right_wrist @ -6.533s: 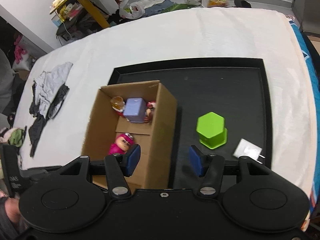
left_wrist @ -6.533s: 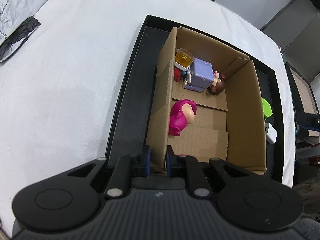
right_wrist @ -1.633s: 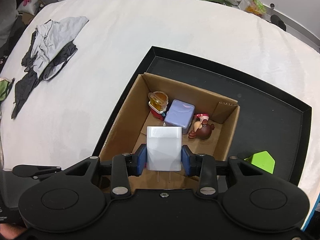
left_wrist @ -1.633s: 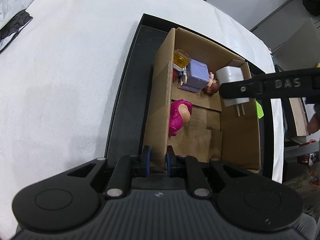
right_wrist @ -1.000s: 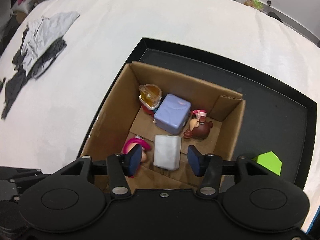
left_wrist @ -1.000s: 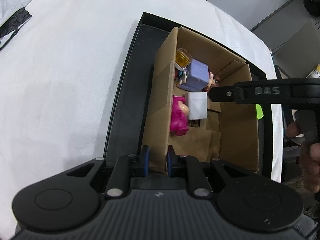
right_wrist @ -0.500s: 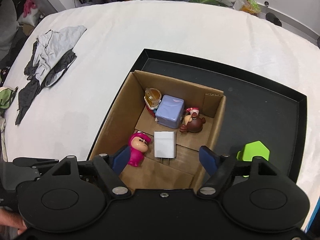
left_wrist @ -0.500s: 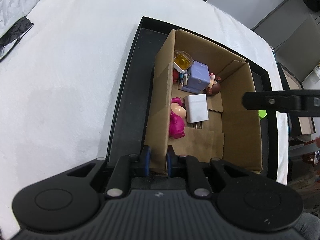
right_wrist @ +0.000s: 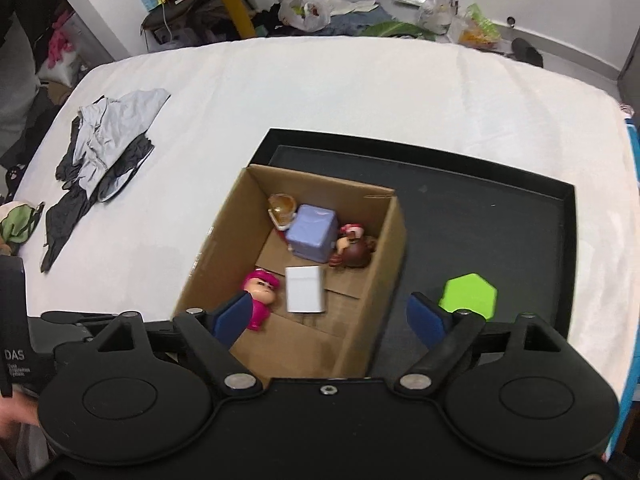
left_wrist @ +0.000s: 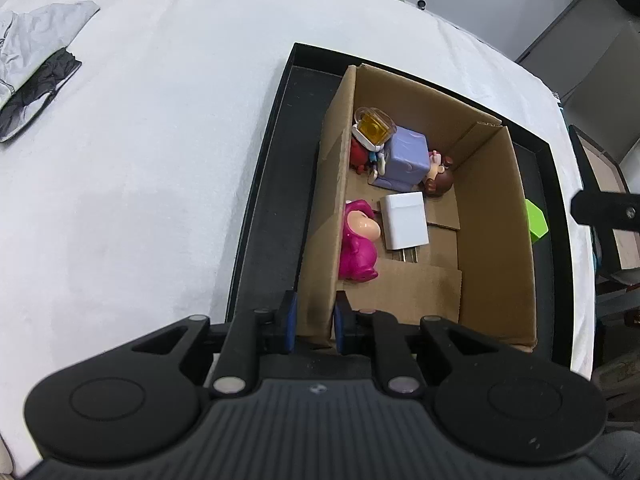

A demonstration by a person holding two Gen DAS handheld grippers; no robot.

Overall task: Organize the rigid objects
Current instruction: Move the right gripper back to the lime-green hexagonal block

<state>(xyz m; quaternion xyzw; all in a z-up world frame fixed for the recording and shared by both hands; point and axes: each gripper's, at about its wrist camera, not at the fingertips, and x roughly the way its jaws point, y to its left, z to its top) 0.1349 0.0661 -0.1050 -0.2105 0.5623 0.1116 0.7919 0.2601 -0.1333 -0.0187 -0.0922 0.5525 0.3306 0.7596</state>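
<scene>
A cardboard box point(left_wrist: 496, 240) stands on a black tray point(left_wrist: 264, 208). In it lie a white charger point(left_wrist: 403, 222), a pink figure point(left_wrist: 358, 240), a purple cube point(left_wrist: 406, 156), a yellow-topped toy point(left_wrist: 374, 128) and a brown-haired figure point(left_wrist: 438, 178). My left gripper point(left_wrist: 315, 320) is shut on the box's near left wall. My right gripper point(right_wrist: 330, 316) is open and empty, above the box point(right_wrist: 224, 248) and its charger point(right_wrist: 304, 290). A green hexagonal block point(right_wrist: 468, 296) sits on the tray point(right_wrist: 500, 224) right of the box; it also shows in the left wrist view point(left_wrist: 536, 222).
The tray lies on a white cloth-covered table point(right_wrist: 320, 88). A grey and black garment point(right_wrist: 100, 144) lies at the table's left, also in the left wrist view point(left_wrist: 32, 80). Cluttered floor and bags point(right_wrist: 312, 8) lie beyond the far edge.
My right gripper carried the white charger over the box, opened and left it beside the pink figure, then pulled back and to the right. My left gripper kept its hold on the box wall.
</scene>
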